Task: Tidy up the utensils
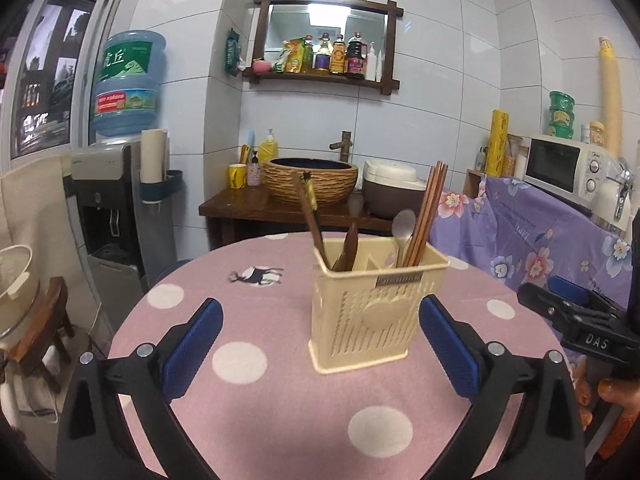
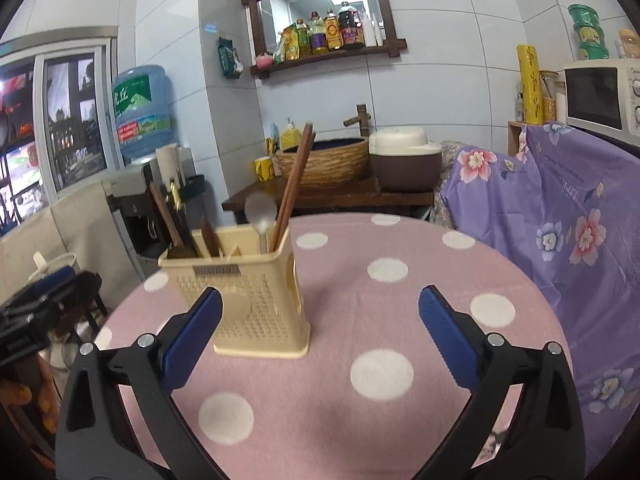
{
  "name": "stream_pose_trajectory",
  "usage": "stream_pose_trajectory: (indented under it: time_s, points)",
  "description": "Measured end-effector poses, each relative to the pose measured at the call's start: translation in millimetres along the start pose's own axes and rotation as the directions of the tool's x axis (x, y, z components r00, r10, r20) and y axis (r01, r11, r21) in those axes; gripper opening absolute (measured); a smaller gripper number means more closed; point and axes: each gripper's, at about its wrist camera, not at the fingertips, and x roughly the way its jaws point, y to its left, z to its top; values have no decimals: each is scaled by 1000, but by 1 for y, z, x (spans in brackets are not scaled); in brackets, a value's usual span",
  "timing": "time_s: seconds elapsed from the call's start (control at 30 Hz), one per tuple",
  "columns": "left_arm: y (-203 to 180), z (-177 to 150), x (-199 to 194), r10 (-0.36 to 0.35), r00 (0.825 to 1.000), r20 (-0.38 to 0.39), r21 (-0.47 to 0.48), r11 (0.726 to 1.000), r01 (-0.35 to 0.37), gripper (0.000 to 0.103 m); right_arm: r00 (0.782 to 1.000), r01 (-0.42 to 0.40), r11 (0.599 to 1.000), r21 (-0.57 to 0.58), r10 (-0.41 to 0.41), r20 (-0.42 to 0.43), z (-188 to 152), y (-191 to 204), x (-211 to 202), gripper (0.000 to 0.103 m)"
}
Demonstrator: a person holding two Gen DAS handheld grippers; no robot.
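Note:
A cream plastic utensil holder point(image 1: 372, 304) stands upright on the round pink polka-dot table point(image 1: 280, 400). It holds brown chopsticks point(image 1: 430, 216), a pale spoon point(image 1: 402, 226) and dark wooden utensils point(image 1: 310, 216). My left gripper point(image 1: 320, 316) is open and empty, just in front of the holder. In the right wrist view the holder point(image 2: 248, 300) stands left of centre with the chopsticks point(image 2: 294, 184) and spoon point(image 2: 260, 210) in it. My right gripper point(image 2: 320, 312) is open and empty; its left finger point(image 2: 192, 340) overlaps the holder's front. The right gripper also shows in the left wrist view point(image 1: 576, 312).
A purple floral cloth point(image 2: 560, 220) covers furniture right of the table, with a microwave point(image 1: 568, 168) on it. Behind stand a wooden stand with a woven basin point(image 1: 312, 180) and rice cooker point(image 2: 404, 160). A water dispenser point(image 1: 120, 184) stands at the left.

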Motion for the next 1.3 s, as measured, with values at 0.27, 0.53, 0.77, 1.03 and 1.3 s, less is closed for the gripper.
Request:
stream_pose_trajectory:
  time_s: [0.27, 0.53, 0.77, 1.03, 1.3]
  points:
    - [17, -51, -37, 21, 1000, 1, -87, 996, -21, 98, 999, -15, 998, -67, 18, 37, -63, 26, -52, 97]
    - [21, -109, -97, 81, 996, 23, -92, 993, -78, 98, 993, -73, 982, -173, 89, 82, -123, 66, -107, 97]
    - [12, -127, -144, 126, 984, 123, -73, 990, -118, 98, 987, -44, 980, -196, 73, 146, -151, 77, -157, 97]
    - [1, -127, -172, 120, 974, 192, -62, 992, -110, 98, 977, -36, 992, -123, 61, 206, -152, 69, -193, 97]
    - [-9, -131, -180, 99, 973, 210, -34, 995, -94, 98, 974, -28, 993, -117, 54, 220, -151, 68, -202, 97]
